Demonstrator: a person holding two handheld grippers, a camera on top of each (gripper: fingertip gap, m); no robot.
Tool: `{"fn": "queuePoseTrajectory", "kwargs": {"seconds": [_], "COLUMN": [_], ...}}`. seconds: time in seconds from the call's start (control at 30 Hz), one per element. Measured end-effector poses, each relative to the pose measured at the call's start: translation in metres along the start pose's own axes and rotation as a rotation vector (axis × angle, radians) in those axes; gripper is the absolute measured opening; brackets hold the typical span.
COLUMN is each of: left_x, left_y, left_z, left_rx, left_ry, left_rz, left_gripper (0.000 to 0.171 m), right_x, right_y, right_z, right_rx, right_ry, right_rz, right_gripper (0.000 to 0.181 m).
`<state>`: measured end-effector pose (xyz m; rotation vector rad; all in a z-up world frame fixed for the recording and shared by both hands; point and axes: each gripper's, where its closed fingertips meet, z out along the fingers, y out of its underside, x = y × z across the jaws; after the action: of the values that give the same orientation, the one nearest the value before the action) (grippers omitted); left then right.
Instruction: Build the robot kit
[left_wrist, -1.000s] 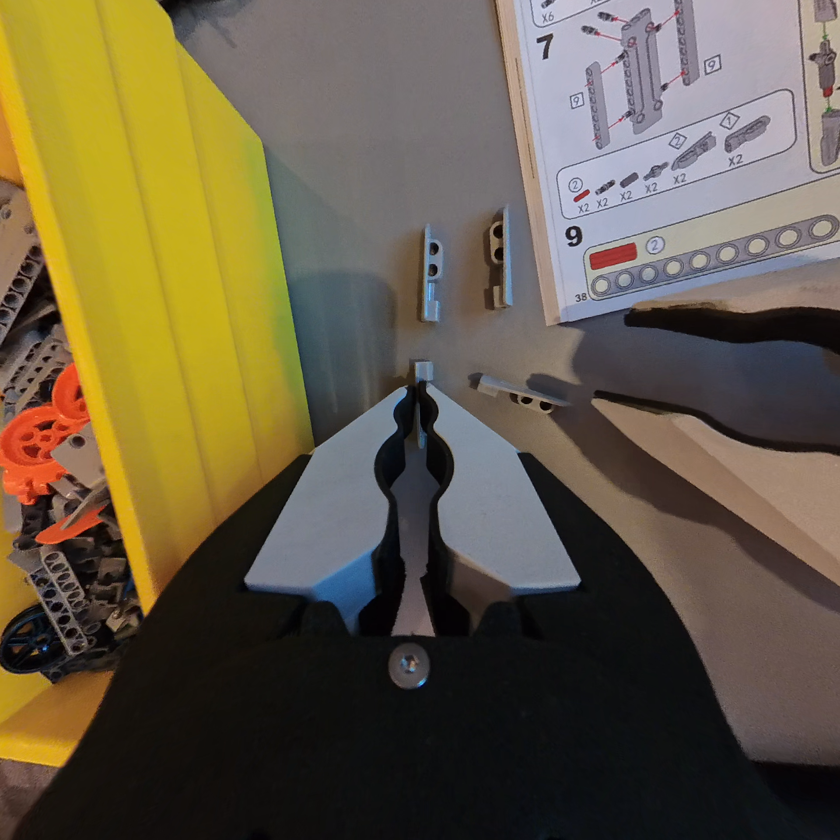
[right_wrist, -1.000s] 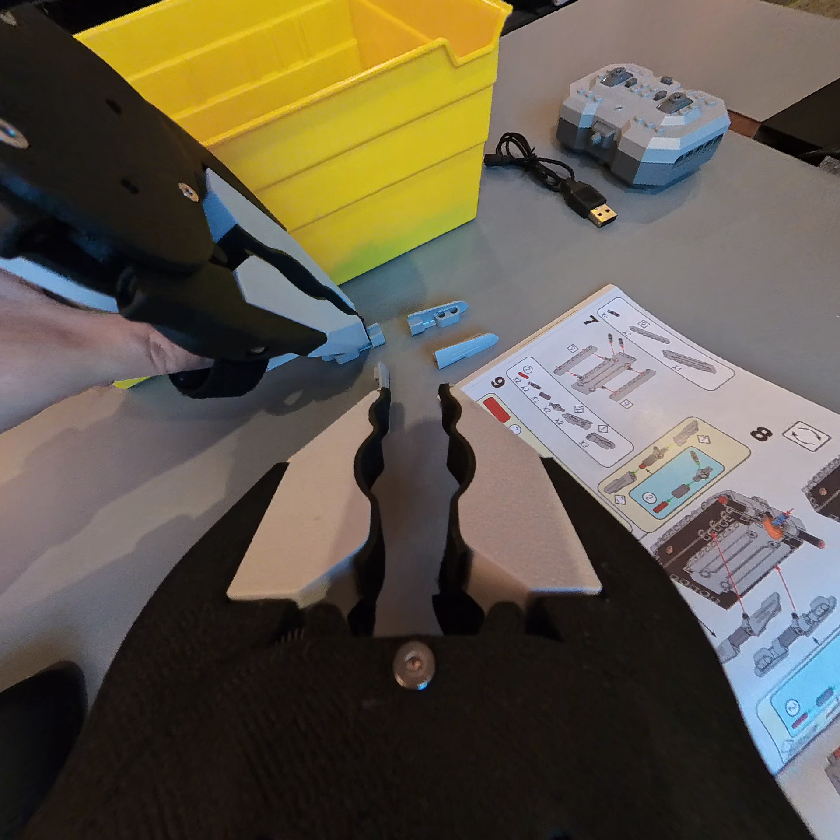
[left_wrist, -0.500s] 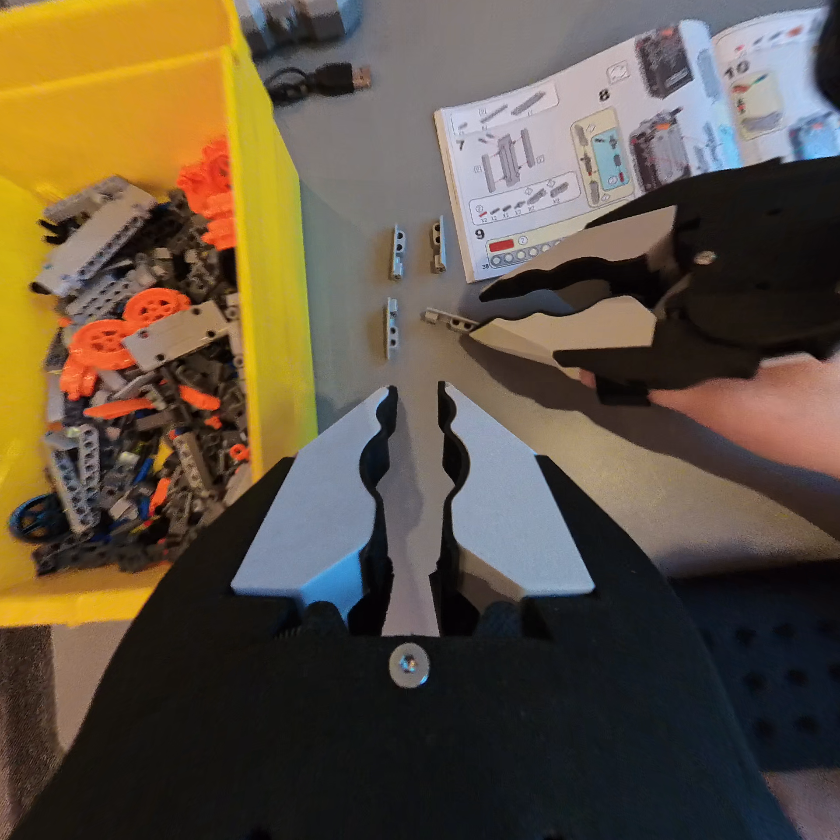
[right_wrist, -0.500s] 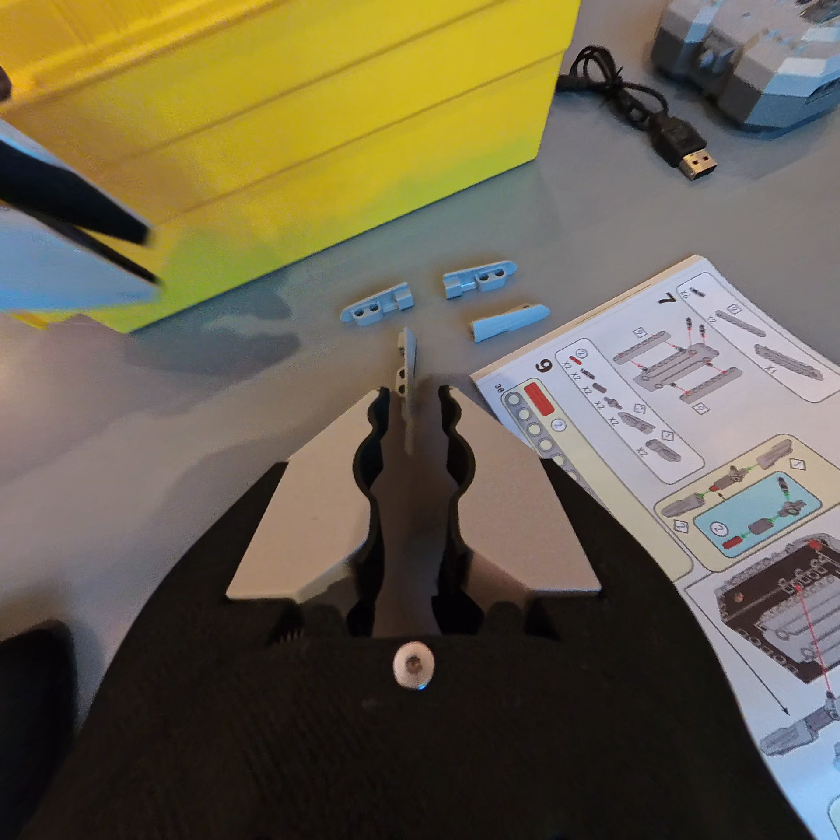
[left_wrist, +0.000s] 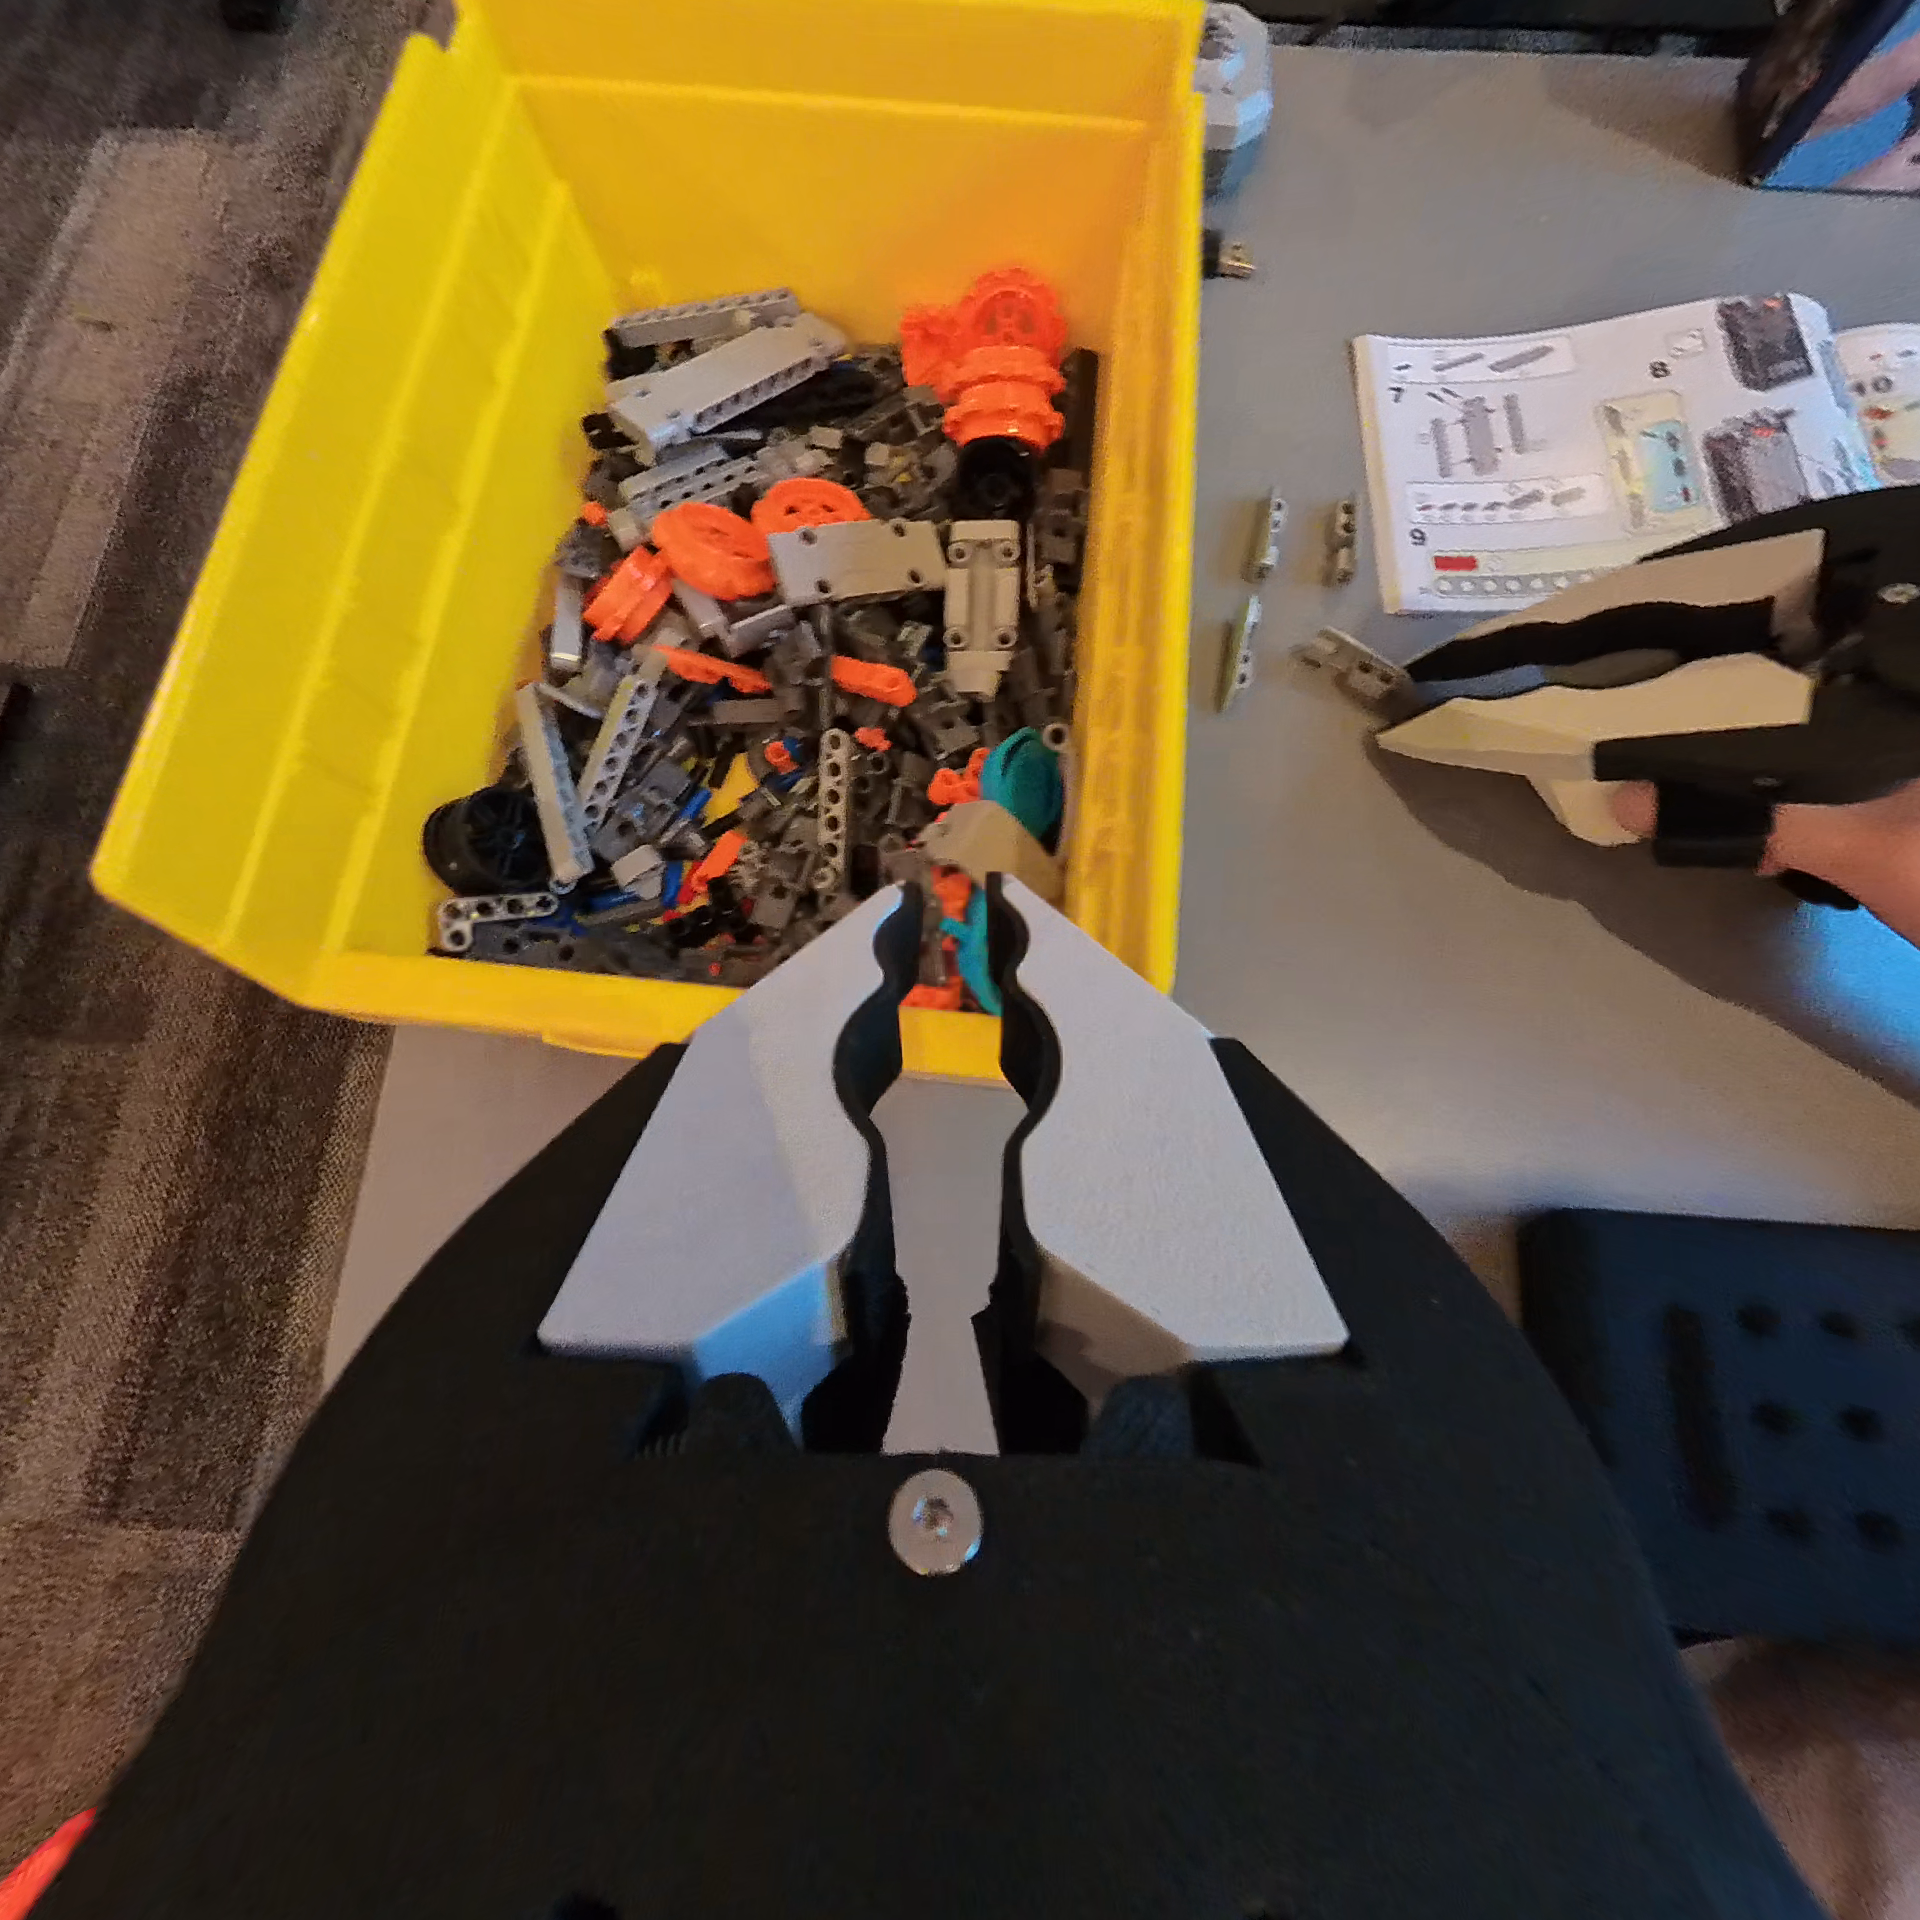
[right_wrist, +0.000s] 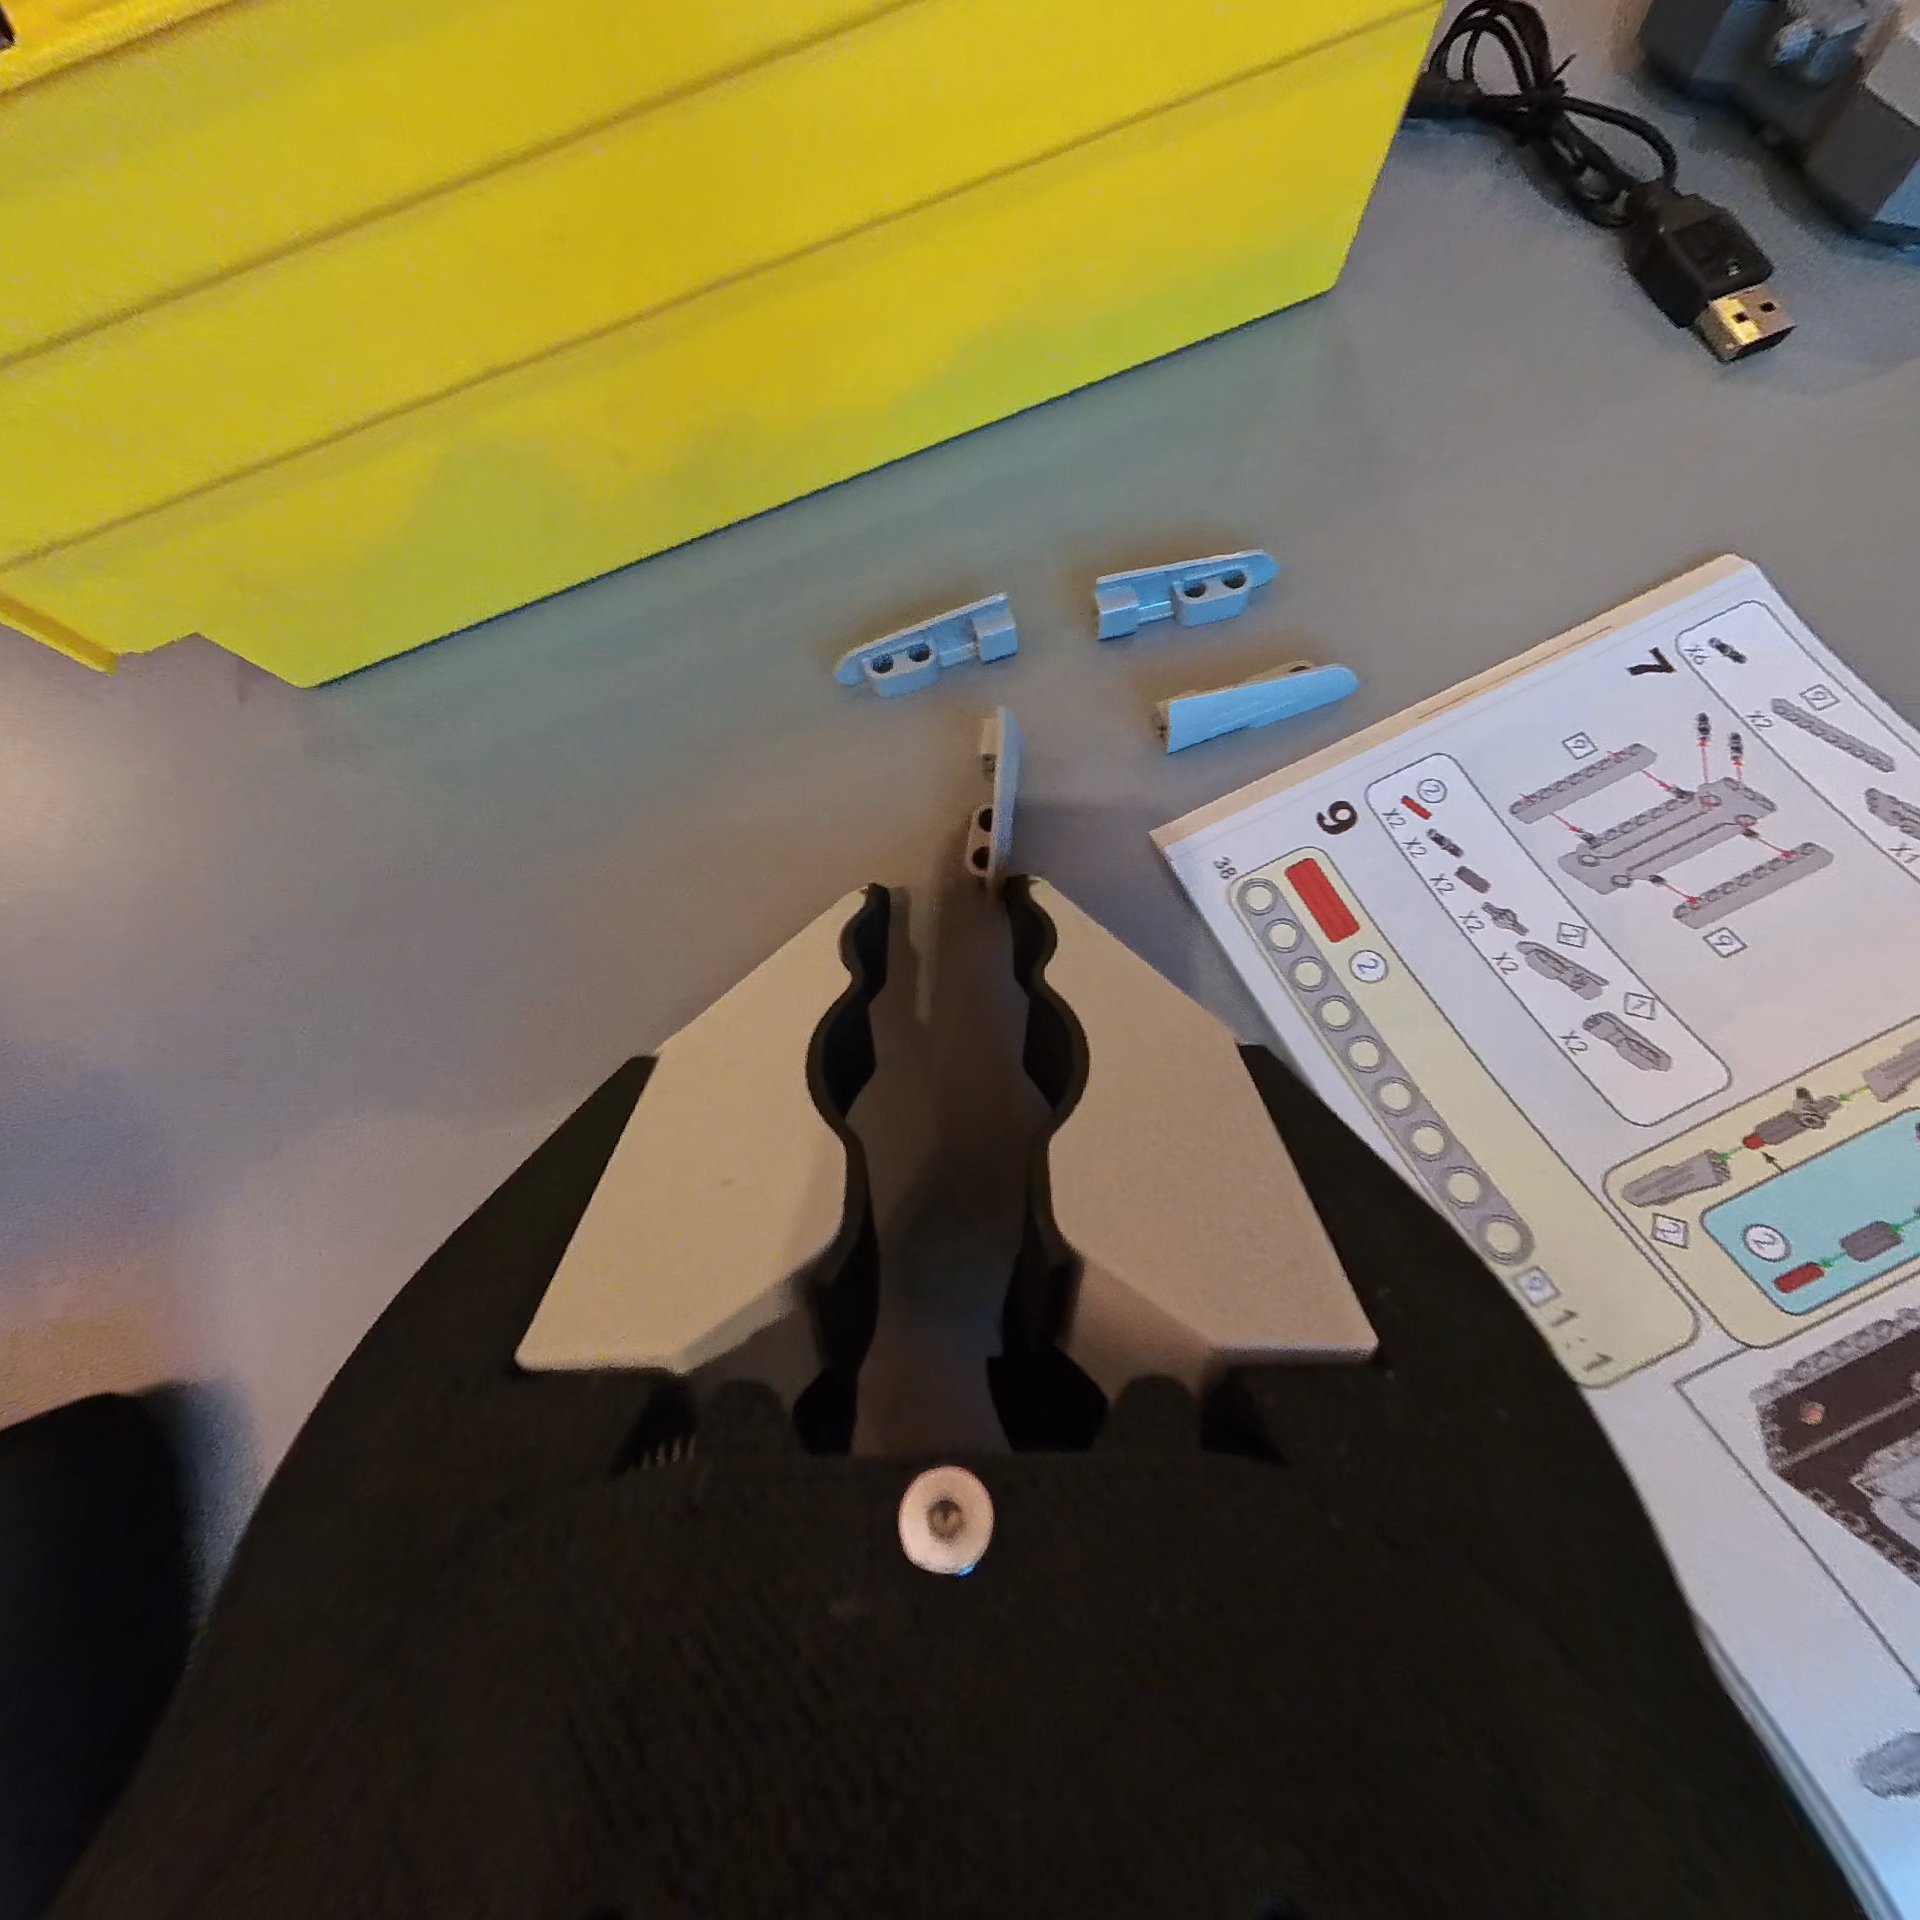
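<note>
My left gripper (left_wrist: 951, 883) is open and empty, above the near right corner of the yellow bin (left_wrist: 343, 582), which holds a heap of grey, black and orange building parts (left_wrist: 810, 623). My right gripper (right_wrist: 940, 888) is open, low over the grey table. A small grey curved panel piece (right_wrist: 995, 800) stands on edge just ahead of its right fingertip; I cannot tell whether they touch. Three like pieces (right_wrist: 930, 642) (right_wrist: 1184, 594) (right_wrist: 1257, 707) lie beyond it. In the left wrist view the right gripper (left_wrist: 1392, 696) sits by that piece (left_wrist: 1351, 660).
An open instruction booklet (right_wrist: 1558, 935) lies right of the pieces. The bin's side wall (right_wrist: 623, 312) stands close behind them. A black USB cable (right_wrist: 1704, 270) and a grey block unit (right_wrist: 1818, 114) are at the far right. A black perforated chair seat (left_wrist: 1766, 1434) is below the table edge. Across from one pair of fingers to the other is roughly 20 cm. The grey block unit (right_wrist: 1818, 114) sits 25 cm or so from the ends of my right fingers.
My left gripper let go of a grey piece on the table, opened, drew back and swung left over the bin. My right gripper moved forward up to the upright piece.
</note>
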<state>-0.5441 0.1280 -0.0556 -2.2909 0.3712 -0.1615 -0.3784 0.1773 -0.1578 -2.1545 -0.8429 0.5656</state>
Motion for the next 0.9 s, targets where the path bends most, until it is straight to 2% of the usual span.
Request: {"fn": "queuePoseTrajectory", "kwargs": {"seconds": [0.4, 0.5, 0.6, 0.7, 0.8, 0.9], "left_x": [-0.078, -0.092, -0.104, -0.117, -0.130, -0.141], "left_y": [0.008, 0.002, -0.012, -0.026, -0.029, -0.027], "left_z": [-0.009, -0.017, -0.026, -0.035, -0.038, -0.037], "left_rx": [0.158, 0.291, 0.441, 0.565, 0.645, 0.723], "left_ry": [-0.124, -0.127, -0.135, -0.185, -0.279, -0.375], "left_rz": [-0.110, -0.168, -0.193, -0.188, -0.144, -0.118], "left_gripper": [0.009, 0.011, 0.025, 0.039, 0.055, 0.052], "right_x": [-0.021, -0.038, -0.058, -0.070, -0.071, -0.071], "right_y": [-0.001, -0.017, -0.032, -0.036, -0.046, -0.053], "right_z": [0.001, -0.018, -0.046, -0.064, -0.074, -0.066], "right_rx": [0.000, 0.086, 0.196, 0.276, 0.422, 0.464], "right_ry": [-0.001, -0.036, -0.037, 0.022, 0.103, 0.116], "right_rz": [-0.094, -0.069, -0.055, -0.095, -0.126, -0.143], "right_gripper": [0.025, 0.025, 0.025, 0.025, 0.026, 0.035]}}
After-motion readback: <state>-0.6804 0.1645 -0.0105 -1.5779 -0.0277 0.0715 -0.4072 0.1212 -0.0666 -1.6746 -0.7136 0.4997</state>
